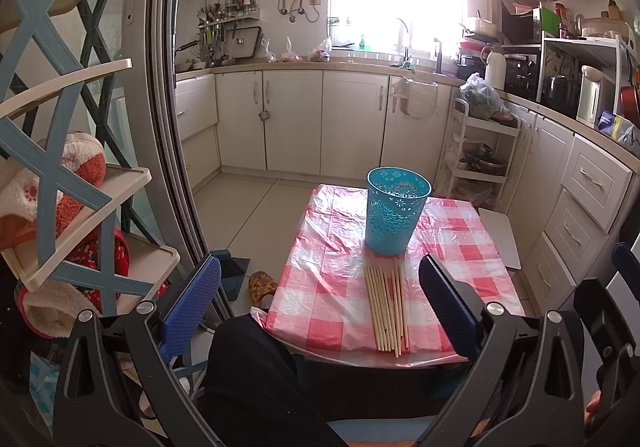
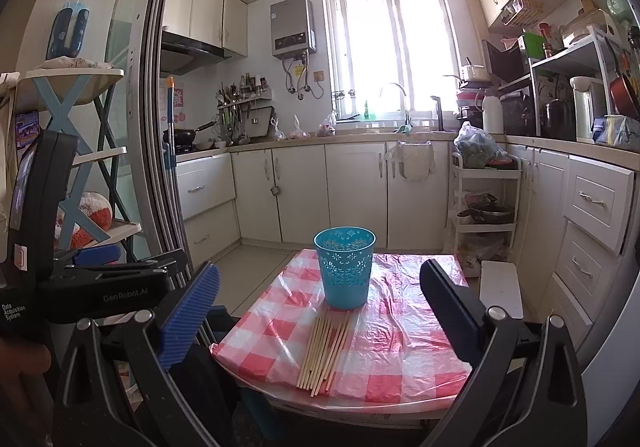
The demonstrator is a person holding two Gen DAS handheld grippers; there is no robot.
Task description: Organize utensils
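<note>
The left gripper [image 1: 320, 295] was held with its blue-padded fingers [image 1: 192, 303] spread wide and empty, short of the table's near edge. The right gripper [image 2: 320, 299] was likewise spread apart, nothing between its fingers. A bundle of wooden chopsticks [image 1: 387, 307] was laid flat on the pink checked tablecloth [image 1: 332, 287], the far ends touching the base of a blue perforated cup [image 1: 394, 211], which was stood upright behind them.

We see pale bare-wood chopsticks [image 1: 386, 305], a pierced turquoise plastic cup [image 1: 394, 211], a glossy crinkled plastic checked tablecloth [image 1: 320, 287], and ribbed blue finger pads [image 1: 192, 311].
</note>
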